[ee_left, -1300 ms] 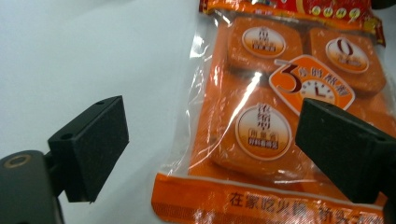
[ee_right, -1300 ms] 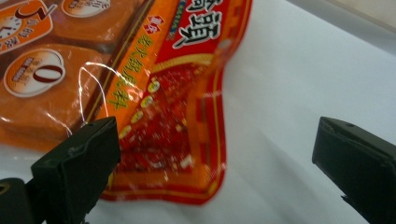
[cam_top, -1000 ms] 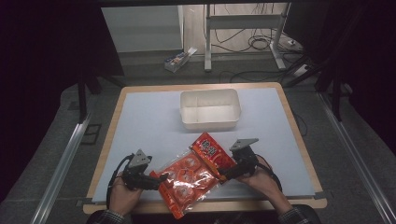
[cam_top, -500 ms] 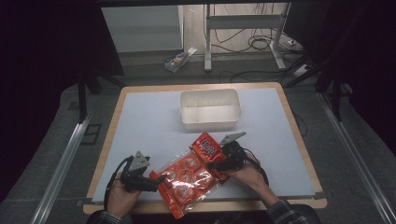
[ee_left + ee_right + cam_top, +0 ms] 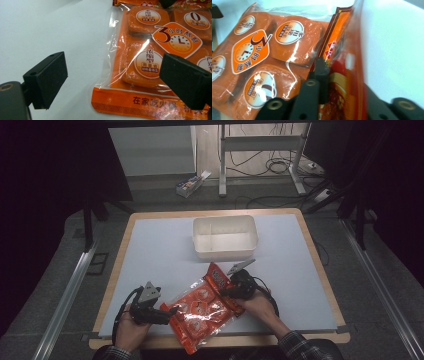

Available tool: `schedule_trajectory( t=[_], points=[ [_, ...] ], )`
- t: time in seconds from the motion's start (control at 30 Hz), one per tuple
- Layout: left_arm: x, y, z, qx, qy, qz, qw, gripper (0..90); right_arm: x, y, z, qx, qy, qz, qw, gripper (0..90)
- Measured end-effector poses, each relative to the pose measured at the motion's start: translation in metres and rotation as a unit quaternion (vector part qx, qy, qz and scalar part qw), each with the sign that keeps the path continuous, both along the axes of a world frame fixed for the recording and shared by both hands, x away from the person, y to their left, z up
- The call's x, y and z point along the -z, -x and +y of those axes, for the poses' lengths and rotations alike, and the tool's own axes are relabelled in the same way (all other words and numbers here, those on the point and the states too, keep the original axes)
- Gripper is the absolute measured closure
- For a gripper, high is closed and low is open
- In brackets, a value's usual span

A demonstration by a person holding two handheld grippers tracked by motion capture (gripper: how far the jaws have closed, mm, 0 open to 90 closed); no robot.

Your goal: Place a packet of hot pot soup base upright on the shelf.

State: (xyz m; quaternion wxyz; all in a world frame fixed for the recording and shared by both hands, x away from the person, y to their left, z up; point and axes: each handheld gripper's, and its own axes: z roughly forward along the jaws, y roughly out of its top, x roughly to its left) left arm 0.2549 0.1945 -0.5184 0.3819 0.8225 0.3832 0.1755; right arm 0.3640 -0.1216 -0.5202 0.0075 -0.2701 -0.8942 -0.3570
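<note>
An orange bag of wrapped snack blocks (image 5: 202, 309) lies slanted on the pale table (image 5: 160, 255) near its front edge. My right gripper (image 5: 229, 290) holds the bag's red top end (image 5: 337, 82). Its jaws have just been closing and now pinch the film between them. In the right gripper view the bag (image 5: 262, 50) spreads to the left of the jaws. My left gripper (image 5: 167, 312) sits at the bag's lower left edge. In the left gripper view the left gripper (image 5: 117, 77) stands open, one pad on bare table, the other over the bag (image 5: 150, 62).
A white plastic bin (image 5: 225, 251) with a divider stands behind the bag at mid-table. The wooden table edge (image 5: 215, 340) runs just in front of the hands. A small box (image 5: 189, 182) and cables lie on the floor beyond.
The right gripper moved left onto the bag's top end and shut on it. The left hand and its gripper stayed where they were.
</note>
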Motion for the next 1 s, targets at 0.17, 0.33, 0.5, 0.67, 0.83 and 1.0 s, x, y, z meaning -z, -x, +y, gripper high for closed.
schedule_trajectory(
  t=[0.17,0.33,0.5,0.67,0.83,1.0],
  points=[
    [0.0,0.0,0.0,0.0,-0.001,-0.004,1.0,7.9,-0.003,0.001,-0.001,0.002,-0.008,0.003,1.0,88.6],
    [-0.001,0.001,0.003,-0.004,-0.001,-0.011,0.9999,7.9,-0.008,0.005,0.002,-0.011,0.008,-0.017,0.9998,88.6],
    [-0.003,0.001,0.006,-0.01,0.003,-0.016,0.9998,7.9,-0.018,0.008,0.001,-0.019,0.009,-0.025,0.9995,88.6],
    [-0.003,0.001,0.007,-0.013,0.003,-0.02,0.9997,7.9,-0.035,0.007,-0.003,-0.025,-0.017,-0.022,0.9993,88.6],
    [-0.004,0.002,0.007,-0.014,0.003,-0.025,0.9996,7.9,-0.05,0.001,-0.006,-0.026,-0.033,-0.007,0.9991,88.8],
    [-0.004,0.002,0.008,-0.016,0.005,-0.027,0.9995,7.9,-0.071,0.0,-0.004,-0.037,-0.034,-0.016,0.9986,88.8]
  ],
)
